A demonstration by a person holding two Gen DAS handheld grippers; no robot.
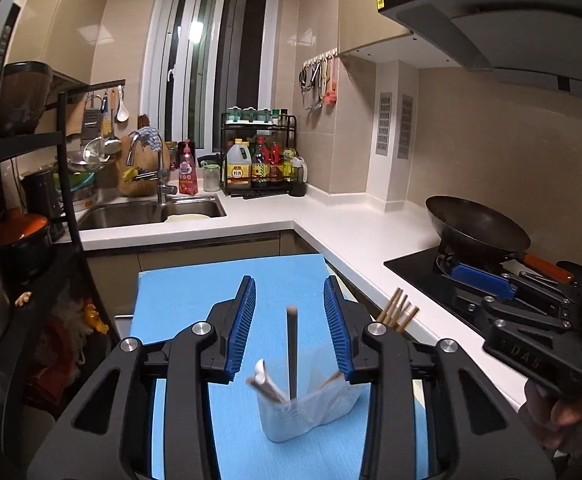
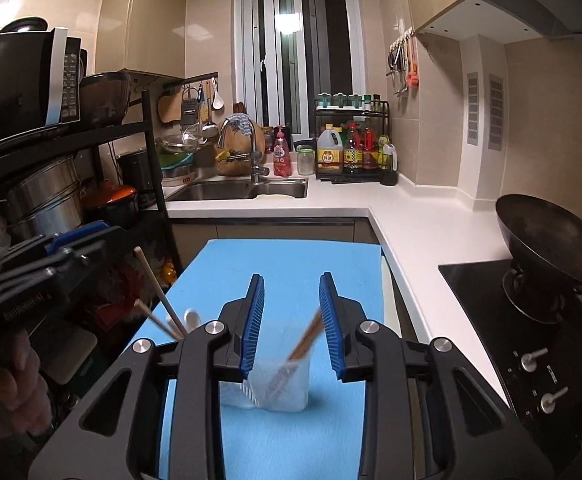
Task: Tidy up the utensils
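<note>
Left wrist view. Left gripper [image 1: 289,320]: jaws spread wide, holding nothing, poised above the container. Clear plastic container [image 1: 307,408]: stands upright on the blue mat [image 1: 179,304] that covers the surface. Thin-walled and translucent, judged very light and apt to tip or slide if a utensil is pulled sideways. Contents: one dark chopstick [image 1: 292,352], upright, its top between the open fingers but touching neither; a white spoon [image 1: 265,380] leaning left; brown chopstick tips at the right wall. A bundle of wooden chopsticks [image 1: 399,312] shows beyond the right finger; where its lower ends rest is hidden. The right gripper [image 1: 487,280] appears at the right edge over the stove; its jaw state cannot be told from this view.

Right wrist view. Right gripper [image 2: 291,316]: jaws apart, empty, above the same container [image 2: 275,388]. Brown chopsticks [image 2: 305,340] lean toward the right finger, motion-blurred; contact cannot be told. Pale chopsticks [image 2: 159,296] and the spoon [image 2: 191,318] rise at the left.

Handling, as judgement: chopsticks are stiff, light, slender and smooth, prone to pivot; best taken across the shaft somewhat below the top end and lifted straight up. Spoon, possibly ceramic, is fragile; best taken by the handle.
</note>
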